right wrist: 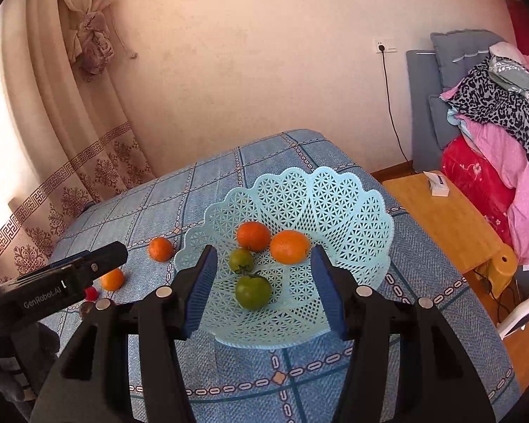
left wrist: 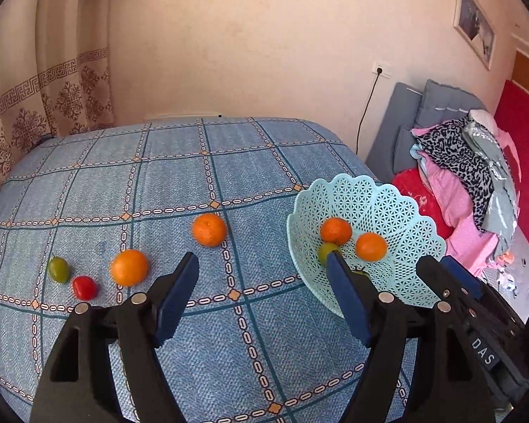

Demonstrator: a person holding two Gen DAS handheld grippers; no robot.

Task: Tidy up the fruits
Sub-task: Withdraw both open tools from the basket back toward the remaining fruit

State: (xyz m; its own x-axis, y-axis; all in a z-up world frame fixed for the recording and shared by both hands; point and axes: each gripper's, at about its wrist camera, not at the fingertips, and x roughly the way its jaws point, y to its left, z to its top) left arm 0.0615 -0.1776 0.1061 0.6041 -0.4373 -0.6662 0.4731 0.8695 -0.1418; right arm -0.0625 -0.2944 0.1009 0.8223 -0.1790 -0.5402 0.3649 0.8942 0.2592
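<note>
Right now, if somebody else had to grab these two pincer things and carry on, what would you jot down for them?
Left gripper: open, holding nothing, over the cloth beside the basket.
Right gripper: open and empty, hovering over the near side of the basket.
Done: the pale blue basket holds four fruits: two oranges and two green tomatoes.
Left: four fruits on the blue checked tablecloth: two oranges, a green tomato and a red tomato, all to the left of the basket.
Probable next step: the left gripper picks up the nearest loose orange.
</note>
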